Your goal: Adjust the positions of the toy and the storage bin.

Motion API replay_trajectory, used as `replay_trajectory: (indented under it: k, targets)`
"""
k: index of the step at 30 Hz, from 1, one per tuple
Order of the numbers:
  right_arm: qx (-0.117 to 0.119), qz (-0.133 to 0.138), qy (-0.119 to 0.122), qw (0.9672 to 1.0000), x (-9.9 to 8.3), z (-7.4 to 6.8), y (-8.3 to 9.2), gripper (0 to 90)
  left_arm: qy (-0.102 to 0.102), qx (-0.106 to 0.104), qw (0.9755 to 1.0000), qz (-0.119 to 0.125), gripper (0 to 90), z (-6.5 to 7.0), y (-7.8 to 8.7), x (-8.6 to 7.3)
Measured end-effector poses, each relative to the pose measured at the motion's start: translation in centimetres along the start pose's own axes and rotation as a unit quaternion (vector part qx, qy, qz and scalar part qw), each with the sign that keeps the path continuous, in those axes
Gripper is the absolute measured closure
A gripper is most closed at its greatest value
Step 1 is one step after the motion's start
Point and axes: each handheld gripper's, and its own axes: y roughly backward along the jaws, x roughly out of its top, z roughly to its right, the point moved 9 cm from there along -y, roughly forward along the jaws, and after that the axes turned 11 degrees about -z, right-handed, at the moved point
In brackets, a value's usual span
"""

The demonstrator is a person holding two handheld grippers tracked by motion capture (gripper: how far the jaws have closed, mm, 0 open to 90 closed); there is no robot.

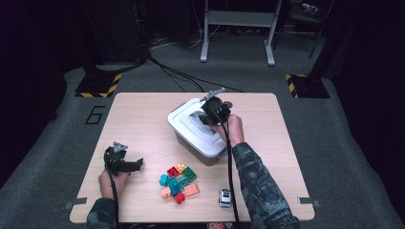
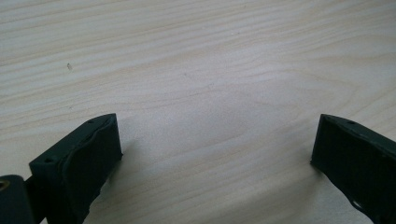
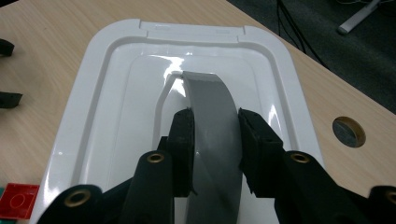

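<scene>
A storage box with a white lid (image 1: 188,125) stands at the middle of the wooden table (image 1: 138,119), slightly right. The lid (image 3: 116,93) has a grey strap handle (image 3: 210,100) raised from its recess. My right gripper (image 3: 215,119) reaches down over the lid (image 1: 206,116), and its two black pads press the handle from both sides. My left gripper (image 1: 135,165) lies on the table near the front left, held by a hand. Its jaws (image 2: 217,140) stand wide apart over bare wood with nothing between them.
A pile of several coloured toy bricks (image 1: 179,181) lies in front of the box. A small toy car (image 1: 225,197) sits near the front edge to the right. A round cable hole (image 3: 348,131) is in the tabletop beside the box. Cables run across the floor behind the table.
</scene>
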Motion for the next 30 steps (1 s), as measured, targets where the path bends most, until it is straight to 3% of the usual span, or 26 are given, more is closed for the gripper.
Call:
replay_trajectory:
  k: [11, 19, 25, 30]
  targets:
    - [0.031, -0.008, 0.01, 0.9994, -1.8, -0.8, 1.3, 67.6, 0.0, -0.001, 1.0, 0.0, 1.8, 0.0, 0.0, 0.0]
    - [0.029, -0.017, 0.023, 0.9992, -3.0, -1.1, 2.2, 67.7, 0.003, -0.001, 1.0, 0.004, 1.9, 0.1, 0.0, 0.1]
    - [0.015, -0.012, 0.028, 0.9994, -3.5, -0.6, 2.4, 67.9, -0.001, -0.001, 1.0, 0.001, 2.0, 0.0, 0.0, 0.0]
    - [0.018, -0.008, 0.038, 0.9991, -3.7, -0.6, 2.5, 67.8, 0.003, -0.002, 1.0, 0.004, 2.1, 0.1, 0.0, 0.1]
